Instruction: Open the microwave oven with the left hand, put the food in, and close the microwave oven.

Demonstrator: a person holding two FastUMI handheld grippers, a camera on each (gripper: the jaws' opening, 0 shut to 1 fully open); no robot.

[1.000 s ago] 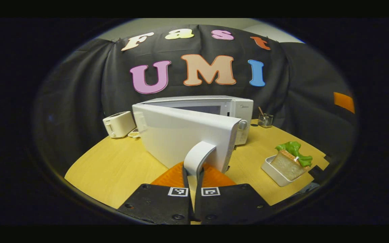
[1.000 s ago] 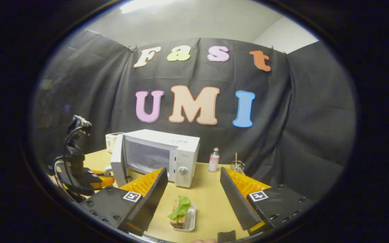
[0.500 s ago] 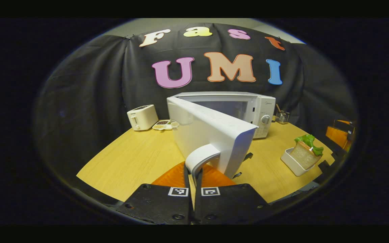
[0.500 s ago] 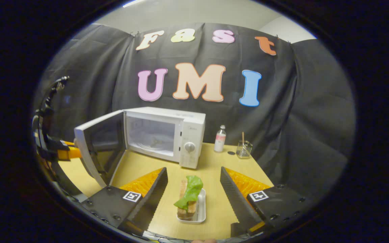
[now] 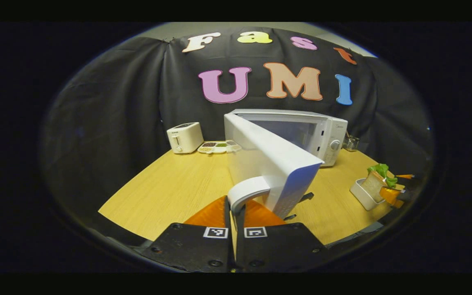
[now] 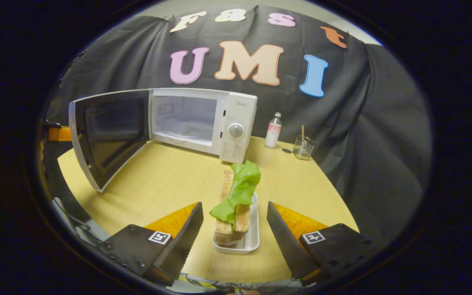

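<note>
microwave door handle (image 5: 247, 191) sits pinched between the two fingers of the left gripper (image 5: 233, 213), which are squeezed tight on it. the door (image 6: 109, 133) is swung wide open, and the white microwave (image 6: 203, 121) stands at the back of the yellow table (image 6: 170, 180). the right gripper (image 6: 234, 229) is spread wide, one finger on each side of the little white tray (image 6: 253, 235) without touching it. the sandwich (image 6: 236, 200) with a green leaf stands up in that tray. a toaster (image 5: 184, 137) sits far back on the table.
</note>
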